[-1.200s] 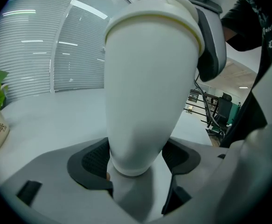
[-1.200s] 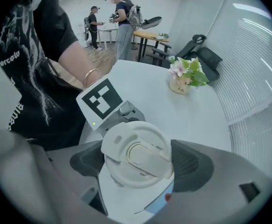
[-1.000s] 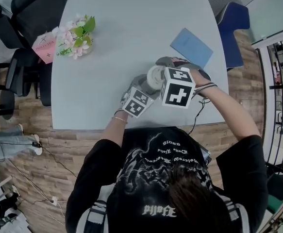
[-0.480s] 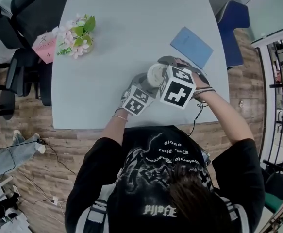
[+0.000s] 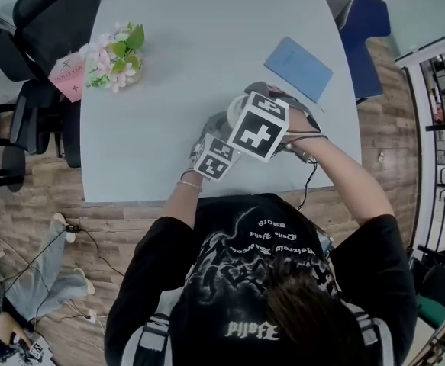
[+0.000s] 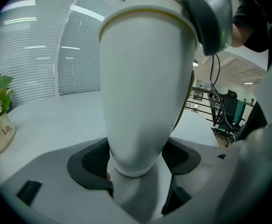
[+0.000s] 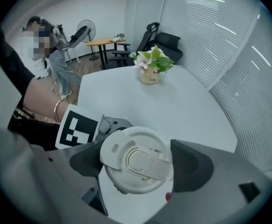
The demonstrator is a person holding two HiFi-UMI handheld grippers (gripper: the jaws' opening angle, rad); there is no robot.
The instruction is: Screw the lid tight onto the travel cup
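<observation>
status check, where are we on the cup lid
Left gripper shut low on travel cup. Right gripper shut on lid from above, lid on cup. Flower pot, blue booklet well clear.

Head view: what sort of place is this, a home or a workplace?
Likely an office meeting room: a large pale table, black office chairs beside it, window blinds along the wall.

Black T-shirt [image 5: 262, 254], white print; slim bracelet [image 5: 188, 188].

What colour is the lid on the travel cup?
Off-white; the lid shows best in the right gripper view.
</observation>
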